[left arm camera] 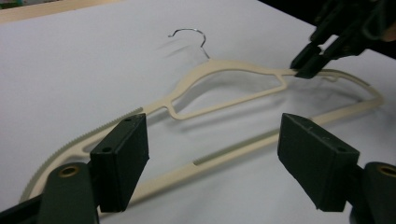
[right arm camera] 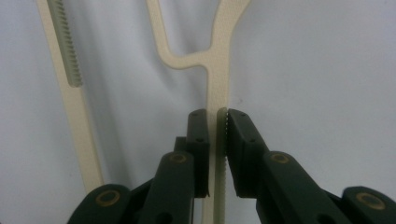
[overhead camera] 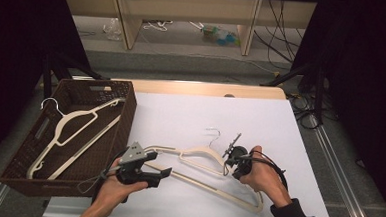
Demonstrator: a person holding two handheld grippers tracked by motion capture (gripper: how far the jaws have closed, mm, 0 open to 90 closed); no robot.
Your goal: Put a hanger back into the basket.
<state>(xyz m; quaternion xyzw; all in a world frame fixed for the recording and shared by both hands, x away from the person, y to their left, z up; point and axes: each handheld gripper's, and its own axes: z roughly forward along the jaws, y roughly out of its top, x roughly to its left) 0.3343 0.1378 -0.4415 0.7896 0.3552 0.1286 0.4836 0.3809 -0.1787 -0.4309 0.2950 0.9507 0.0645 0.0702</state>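
Note:
A cream plastic hanger (overhead camera: 199,151) with a metal hook lies on the white table top (overhead camera: 190,113). My right gripper (overhead camera: 228,163) is shut on its right shoulder arm; in the right gripper view the jaws (right arm camera: 218,119) pinch the ribbed strip of the hanger (right arm camera: 217,70). My left gripper (overhead camera: 160,165) stands open over the hanger's left end. In the left gripper view its jaws (left arm camera: 212,135) are wide apart, and the hanger (left arm camera: 224,65) and its lower bar run past behind them. The right gripper (left arm camera: 306,65) shows there too, clamped on the shoulder.
A dark wicker basket (overhead camera: 126,130) stands at the table's left and holds a second cream hanger (overhead camera: 75,120). Beyond the table's far edge are wooden shelf legs, cables and litter on the floor. Dark curtains hang on both sides.

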